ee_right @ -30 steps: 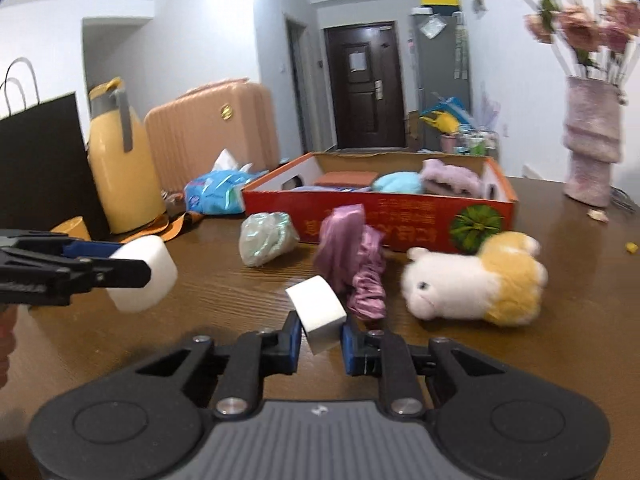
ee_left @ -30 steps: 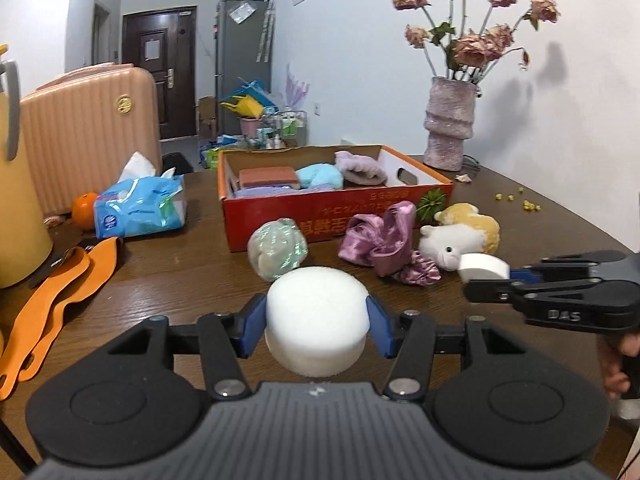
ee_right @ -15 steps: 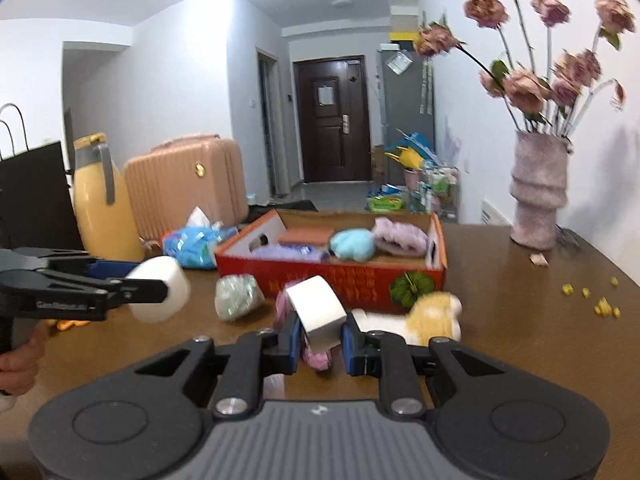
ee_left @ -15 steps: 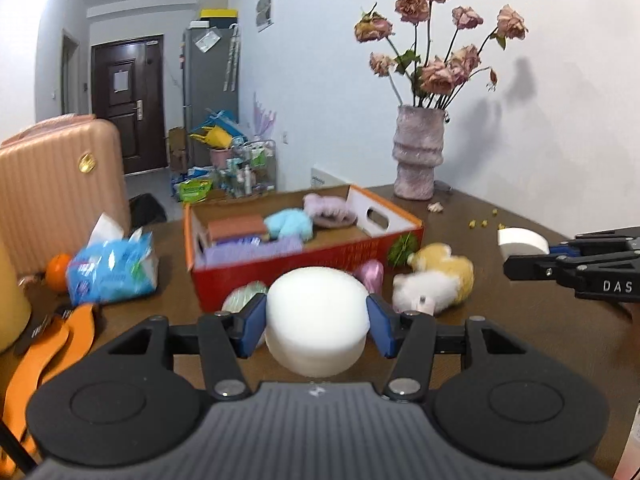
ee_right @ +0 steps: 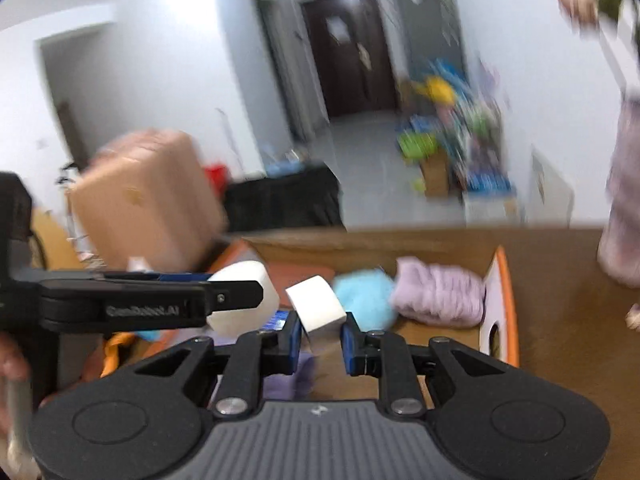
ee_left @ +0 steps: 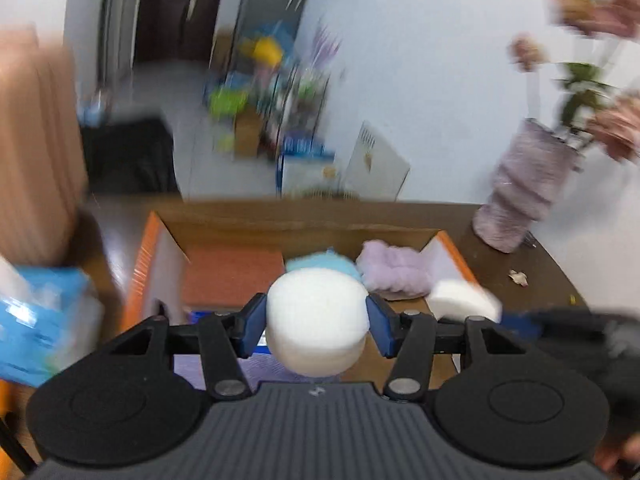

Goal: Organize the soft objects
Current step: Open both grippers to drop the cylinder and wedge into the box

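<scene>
Both claws have been carried from above the worktop [ee_left: 552,264] to a place over the open orange cardboard box [ee_left: 148,248], and the background is smeared by that quick travel. The left claw [ee_left: 316,316] is clamped on a round white foam puck [ee_left: 316,320], its blue pads pressed into the puck's sides. The right claw [ee_right: 320,330] is closed on a smaller white foam wedge [ee_right: 316,304], which is held tilted between its pads. The grip of neither claw has been altered during the carry.

Inside the box a light blue plush [ee_right: 364,296], a lilac fluffy piece [ee_right: 440,292] and a reddish-orange flat item [ee_left: 232,276] are already lying. The puck and wedge are thus judged to be almost at their destination; only lowering and release are thought to remain for them. The plush toys and scrunchies seen earlier on the worktop are no longer in view.
</scene>
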